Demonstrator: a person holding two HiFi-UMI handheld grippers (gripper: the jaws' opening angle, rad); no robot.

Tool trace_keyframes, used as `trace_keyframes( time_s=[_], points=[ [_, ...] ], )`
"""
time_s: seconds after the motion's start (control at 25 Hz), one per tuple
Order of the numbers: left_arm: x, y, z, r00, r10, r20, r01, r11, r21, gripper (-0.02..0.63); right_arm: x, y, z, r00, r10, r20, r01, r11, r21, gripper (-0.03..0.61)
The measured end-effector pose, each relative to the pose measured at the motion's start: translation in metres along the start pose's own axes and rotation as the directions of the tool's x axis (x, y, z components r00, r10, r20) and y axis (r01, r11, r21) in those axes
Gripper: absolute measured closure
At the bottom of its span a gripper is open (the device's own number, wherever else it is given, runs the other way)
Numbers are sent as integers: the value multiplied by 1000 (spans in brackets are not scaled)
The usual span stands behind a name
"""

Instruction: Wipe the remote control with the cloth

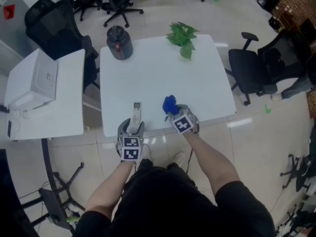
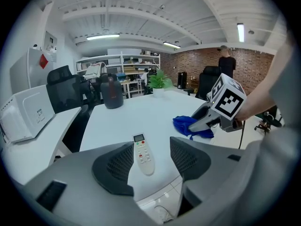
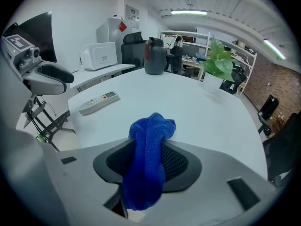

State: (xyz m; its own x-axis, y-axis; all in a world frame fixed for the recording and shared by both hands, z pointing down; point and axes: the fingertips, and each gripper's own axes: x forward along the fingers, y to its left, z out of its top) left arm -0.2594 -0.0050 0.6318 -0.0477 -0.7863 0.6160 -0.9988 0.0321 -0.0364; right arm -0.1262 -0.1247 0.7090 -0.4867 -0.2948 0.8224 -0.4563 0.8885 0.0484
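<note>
**Cloth in your right tool, remote between the jaws of your left**

At the bottom centre of the head view, your two tools sit side by side at the near edge of the white table (image 1: 158,78). Your left gripper (image 1: 134,128) has its jaws apart. The remote control (image 2: 143,155) lies flat on the table between them, display end pointing away from you, and neither pad touches it. Just to its right, your right gripper (image 3: 148,149) is closed on the blue cloth (image 3: 153,126). The cloth fills the gap between the pads. Its bunched front rests on the tabletop and its tail hangs down behind the jaws. Cloth and remote lie near each other but apart. Towards the top of the head view, a dark jug (image 1: 119,43) stands at the table's far left corner. A green plant (image 1: 182,36) stands right of it on the far edge. A white appliance (image 1: 30,80) sits on the side table at the left edge of the frame.
</note>
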Motion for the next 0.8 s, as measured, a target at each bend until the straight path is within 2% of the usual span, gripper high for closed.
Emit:
trace_keyframes(
  time_s=[0.08, 0.24, 0.44, 0.52, 0.64, 0.8],
  points=[
    [-2, -2, 7, 1000, -8, 18, 8, 1000, -1, 368, -13, 0, 3, 1000, -9, 28, 8, 1000, 14, 402],
    [-19, -11, 35, 995, -44, 90, 44, 999, -1, 368, -70, 8, 30, 984, -18, 180, 17, 1000, 6, 402],
    [-58, -34, 75, 973, -110, 205, 104, 994, 38, 368, -152, 43, 59, 940, 27, 341, -33, 999, 12, 402],
    [-74, -41, 84, 965, -120, 235, 109, 992, 59, 370, -180, 52, 69, 915, 30, 401, -46, 999, 29, 439],
    [-96, -49, 95, 951, -133, 278, 120, 991, 61, 422, -208, 62, 76, 889, 35, 457, -62, 997, 44, 494],
    [-114, -59, 106, 937, -141, 319, 117, 989, 94, 529, -229, 72, 81, 865, 48, 499, -72, 997, 30, 535]
  ],
)
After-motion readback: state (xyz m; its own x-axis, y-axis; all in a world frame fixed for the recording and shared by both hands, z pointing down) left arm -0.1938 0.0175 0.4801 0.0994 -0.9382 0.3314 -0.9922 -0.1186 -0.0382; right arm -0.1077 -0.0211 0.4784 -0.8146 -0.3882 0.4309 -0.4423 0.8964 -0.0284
